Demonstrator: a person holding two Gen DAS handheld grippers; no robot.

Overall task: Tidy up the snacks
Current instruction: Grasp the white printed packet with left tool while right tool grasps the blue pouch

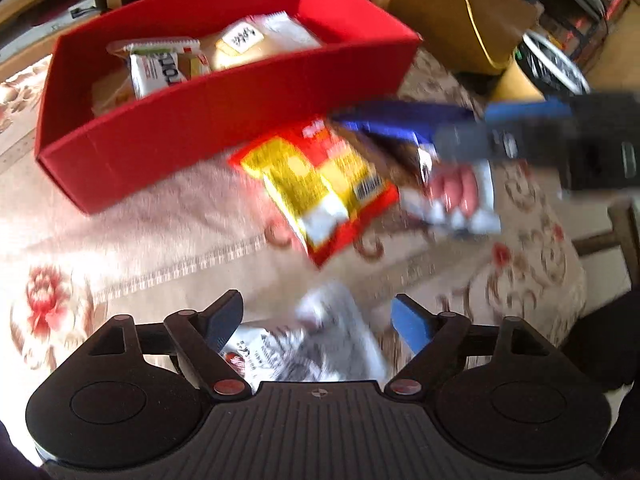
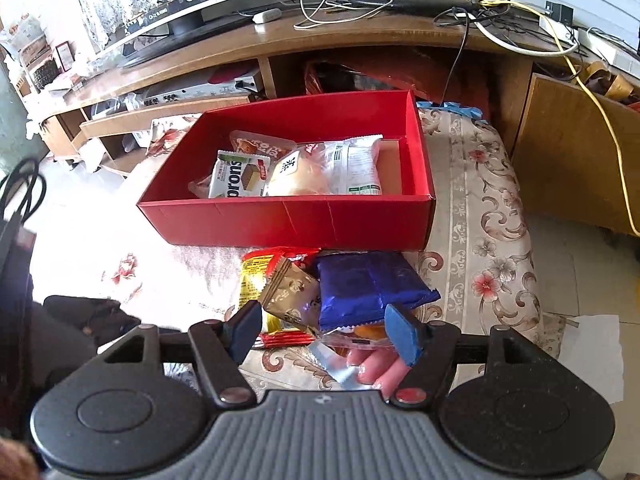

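Note:
A red box on the floral cloth holds several snack packets. In front of it lies a loose pile: a red-and-yellow packet, a brown packet, a blue packet and a clear sausage packet. My right gripper is open just above this pile; it also shows in the left wrist view. My left gripper is open over a white packet on the cloth.
A wooden TV stand with cables stands behind the box. A cardboard panel leans at the right. The cloth's right edge drops to the tiled floor.

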